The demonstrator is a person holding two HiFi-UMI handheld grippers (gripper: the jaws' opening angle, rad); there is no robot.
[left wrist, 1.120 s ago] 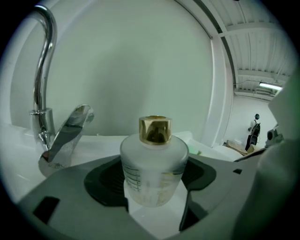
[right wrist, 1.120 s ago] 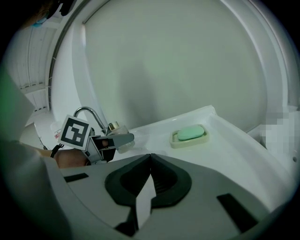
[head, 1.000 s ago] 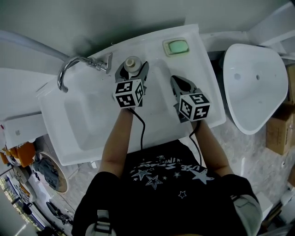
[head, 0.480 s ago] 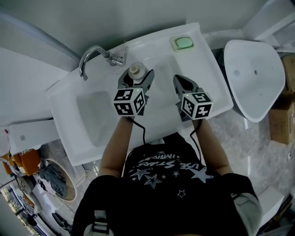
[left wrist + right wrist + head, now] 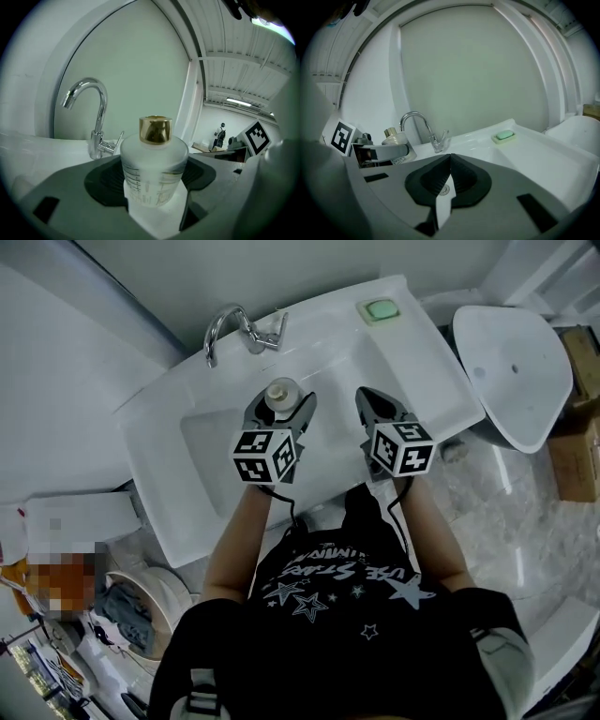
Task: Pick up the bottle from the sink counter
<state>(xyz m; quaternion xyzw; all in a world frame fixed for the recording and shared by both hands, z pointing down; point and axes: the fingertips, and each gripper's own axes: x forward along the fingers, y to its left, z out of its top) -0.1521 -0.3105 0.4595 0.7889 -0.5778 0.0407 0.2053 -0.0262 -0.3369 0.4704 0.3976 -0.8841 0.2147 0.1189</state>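
Observation:
A frosted white bottle [image 5: 154, 168] with a gold cap stands upright between the jaws of my left gripper [image 5: 281, 397], which is shut on its body. In the head view the bottle [image 5: 280, 390] hangs over the white sink [image 5: 159, 474], in front of the chrome faucet [image 5: 242, 329]. My right gripper [image 5: 371, 399] hovers beside it to the right, over the sink's counter, shut with nothing between its jaws. The right gripper view shows its jaws [image 5: 450, 158] pressed together, with the bottle [image 5: 396, 139] off to the left.
A green soap bar in its dish [image 5: 381, 309] sits at the sink's far right corner. A second white basin [image 5: 511, 362] stands to the right, with a cardboard box [image 5: 574, 460] beyond it. A round bin [image 5: 131, 610] stands on the floor at lower left.
The bottle, held in my left gripper, has come away from the faucet's base toward the person. The right gripper has kept its place beside it. The head camera has swung.

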